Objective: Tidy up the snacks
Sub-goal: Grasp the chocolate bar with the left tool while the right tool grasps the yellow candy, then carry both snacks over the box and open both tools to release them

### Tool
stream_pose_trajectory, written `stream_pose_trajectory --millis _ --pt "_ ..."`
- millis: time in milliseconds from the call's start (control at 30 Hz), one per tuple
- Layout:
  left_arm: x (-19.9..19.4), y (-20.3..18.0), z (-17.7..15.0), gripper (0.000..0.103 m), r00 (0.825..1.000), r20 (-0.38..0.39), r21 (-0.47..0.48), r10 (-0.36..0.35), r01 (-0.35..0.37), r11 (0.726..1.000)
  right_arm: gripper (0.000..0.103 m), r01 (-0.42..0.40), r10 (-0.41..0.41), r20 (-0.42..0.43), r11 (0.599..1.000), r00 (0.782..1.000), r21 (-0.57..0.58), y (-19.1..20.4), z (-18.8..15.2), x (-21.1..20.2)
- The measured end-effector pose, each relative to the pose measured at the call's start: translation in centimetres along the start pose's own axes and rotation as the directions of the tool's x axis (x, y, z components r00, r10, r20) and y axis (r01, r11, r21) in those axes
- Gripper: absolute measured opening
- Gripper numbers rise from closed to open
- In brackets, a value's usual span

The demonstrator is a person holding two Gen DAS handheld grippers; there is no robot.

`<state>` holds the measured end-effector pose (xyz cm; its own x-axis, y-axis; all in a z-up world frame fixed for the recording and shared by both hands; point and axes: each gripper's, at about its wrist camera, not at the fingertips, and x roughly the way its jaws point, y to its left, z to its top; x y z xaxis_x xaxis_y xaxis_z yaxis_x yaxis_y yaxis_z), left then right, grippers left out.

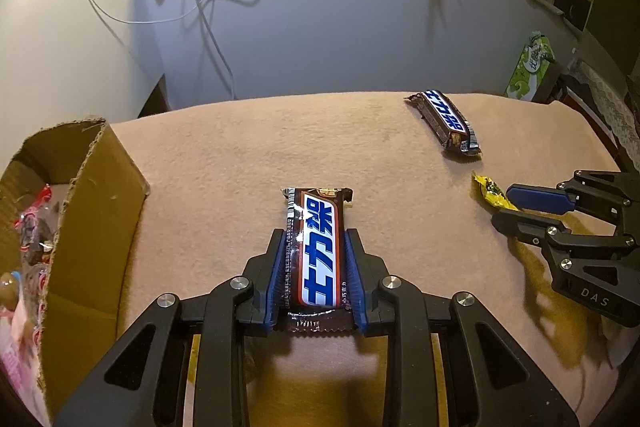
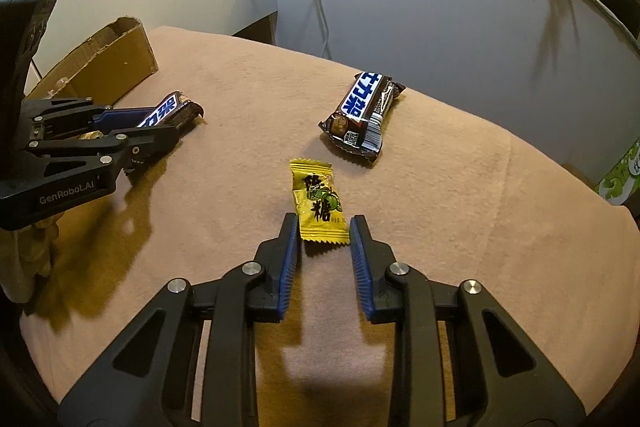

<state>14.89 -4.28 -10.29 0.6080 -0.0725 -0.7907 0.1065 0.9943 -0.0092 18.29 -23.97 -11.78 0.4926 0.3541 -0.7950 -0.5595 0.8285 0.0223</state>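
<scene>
On the tan-clothed desk (image 1: 240, 147), our left gripper (image 1: 316, 267) clamped a chocolate bar (image 1: 318, 251); our right gripper (image 2: 325, 247), marked "DAS", bracketed a yellow candy (image 2: 318, 203) without pressing it.

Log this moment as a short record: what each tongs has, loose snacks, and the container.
left tongs: shut on chocolate bar, bar lying on the cloth
right tongs: pads either side of yellow candy, a gap at the right pad
loose snack: second chocolate bar, beyond the candy, untouched
container: cardboard box, at the left, wrapped snacks already inside
surface: tan cloth
</scene>
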Motion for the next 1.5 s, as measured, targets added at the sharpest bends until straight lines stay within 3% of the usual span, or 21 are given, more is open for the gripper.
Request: stream_pose_trajectory --millis 67,133,200,267,333,400,667,867,1267,1500 --pt "0.0 -0.1 -0.1 0.027 1.0 0.0 -0.001 -0.001 0.001 1.0 0.036 0.01 -0.01 0.0 1.0 1.0 -0.01 0.1 0.1 0.0" --pt "0.0 0.0 0.0 0.027 1.0 0.001 -0.002 0.0 0.0 1.0 0.061 0.037 -0.037 0.009 0.999 0.999 -0.016 0.2 0.3 0.1" --pt "0.0 0.0 -0.1 0.027 1.0 0.003 0.0 0.001 -0.001 1.0 0.062 0.042 -0.042 0.01 0.999 0.999 -0.02 0.5 0.6 0.4" --pt "0.0 0.0 -0.1 0.027 1.0 0.005 0.001 0.003 -0.003 1.0 0.06 0.03 -0.03 0.001 0.999 1.0 -0.029 0.9 0.7 0.8" --pt "0.0 0.0 -0.2 0.027 1.0 0.008 0.001 0.005 -0.005 1.0 0.04 0.013 -0.013 0.002 0.999 1.0 -0.032 1.1 0.9 0.8" --pt "-0.2 -0.1 -0.2 0.027 1.0 0.014 -0.002 0.005 -0.005 1.0 0.026 0.013 -0.013 0.003 0.999 1.0 -0.03 1.4 1.1 0.8" --pt "-2.3 0.5 0.0 0.027 0.998 0.068 -0.038 -0.004 0.007 0.999 0.026 0.009 -0.009 0.037 1.0 0.999 0.018 1.0 1.0 -0.4" --pt "-5.7 1.0 0.3 0.027 0.988 0.153 -0.052 -0.022 0.03 0.998 0.026 -0.016 0.012 0.103 0.999 0.995 0.043 1.6 1.9 -2.8" --pt "-12.1 4.9 -0.7 0.027 0.957 0.289 -0.088 0.005 0.022 0.996 0.026 -0.084 0.085 0.187 0.996 0.979 -0.013 7.7 5.0 -5.0" --pt "-13.7 9.0 -2.1 0.027 0.949 0.312 -0.154 0.05 -0.001 0.988 0.026 -0.129 0.138 0.206 0.99 0.969 -0.056 11.8 6.8 -4.8"
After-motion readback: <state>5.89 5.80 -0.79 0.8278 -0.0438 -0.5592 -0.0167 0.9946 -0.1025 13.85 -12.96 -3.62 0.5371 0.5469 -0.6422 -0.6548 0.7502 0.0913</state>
